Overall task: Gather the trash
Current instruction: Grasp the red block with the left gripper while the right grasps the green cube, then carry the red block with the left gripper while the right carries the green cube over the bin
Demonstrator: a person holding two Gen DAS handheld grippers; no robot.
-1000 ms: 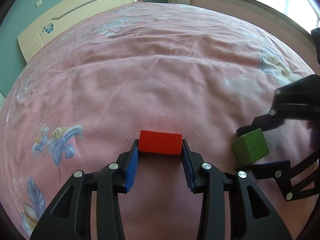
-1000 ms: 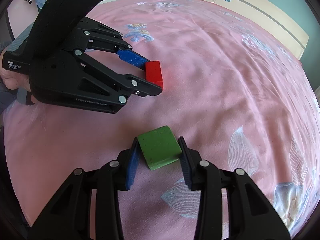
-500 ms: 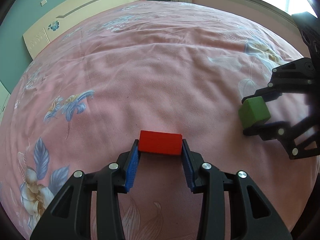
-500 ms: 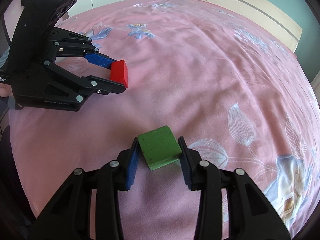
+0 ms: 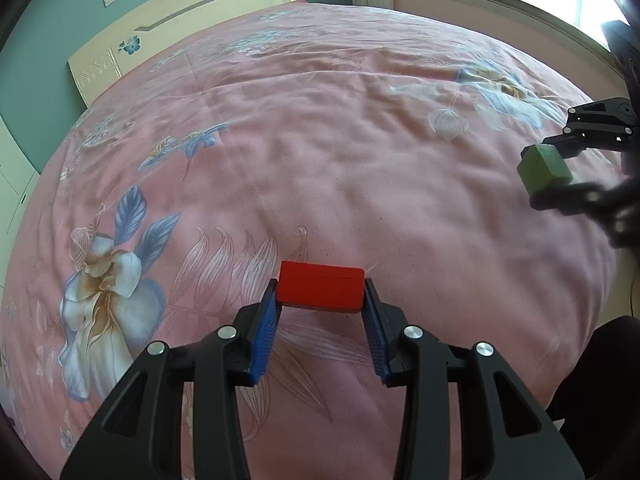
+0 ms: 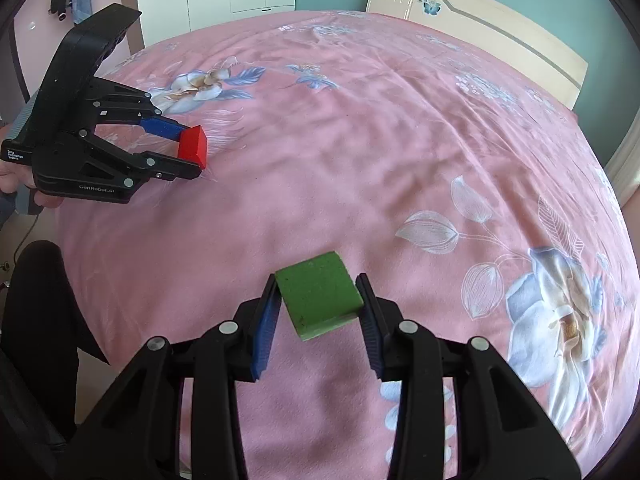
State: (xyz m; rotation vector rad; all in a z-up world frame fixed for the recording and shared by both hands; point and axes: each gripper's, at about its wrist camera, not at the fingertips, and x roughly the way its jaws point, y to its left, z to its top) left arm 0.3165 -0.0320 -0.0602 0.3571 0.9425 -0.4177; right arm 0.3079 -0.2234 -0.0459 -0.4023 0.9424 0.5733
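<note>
The left gripper (image 5: 320, 300) is pinching the red block (image 5: 321, 287) and the right gripper (image 6: 318, 300) the green block (image 6: 319, 294) above the bed (image 5: 320, 152), apparently carrying both; next, finding an unseen bin.

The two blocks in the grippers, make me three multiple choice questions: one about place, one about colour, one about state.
1. Where is the red block?
A. Lying on the bedspread
B. Between the left gripper's pads
C. On the headboard

2. What colour is the block in the right gripper?
A. Green
B. Yellow
C. Blue

3. How does the right gripper stand?
A. Open and empty
B. Open above a block
C. Shut on a block

Answers:
1. B, the blue pads press on both ends of it.
2. A, the green block sits between its pads.
3. C, both pads press on the block's sides above the pink bedspread.
</note>
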